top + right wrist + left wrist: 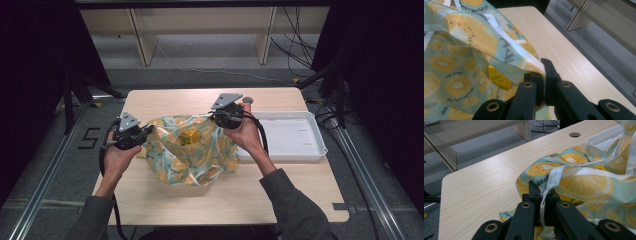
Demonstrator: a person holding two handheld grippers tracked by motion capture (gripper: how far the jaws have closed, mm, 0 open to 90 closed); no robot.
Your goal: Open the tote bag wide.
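Note:
A teal cloth bag [192, 150] printed with yellow fruit slices lies on the wooden table [170, 197], its mouth held apart by both grippers. My left gripper [146, 131] is shut on the bag's left rim; in the left gripper view its jaws pinch the white strap [544, 195] and fabric edge. My right gripper [219, 118] is shut on the bag's right rim, and in the right gripper view the white-trimmed edge [534, 61] is clamped between the jaws. A yellow box [188, 137] sits inside the bag, also seen as a yellow box [499, 78] through the opening.
A white tray [312, 150] stands on the table right of the bag, close to my right hand. A round cable hole [248, 100] is near the table's far edge. Shelving legs and cables are on the floor beyond.

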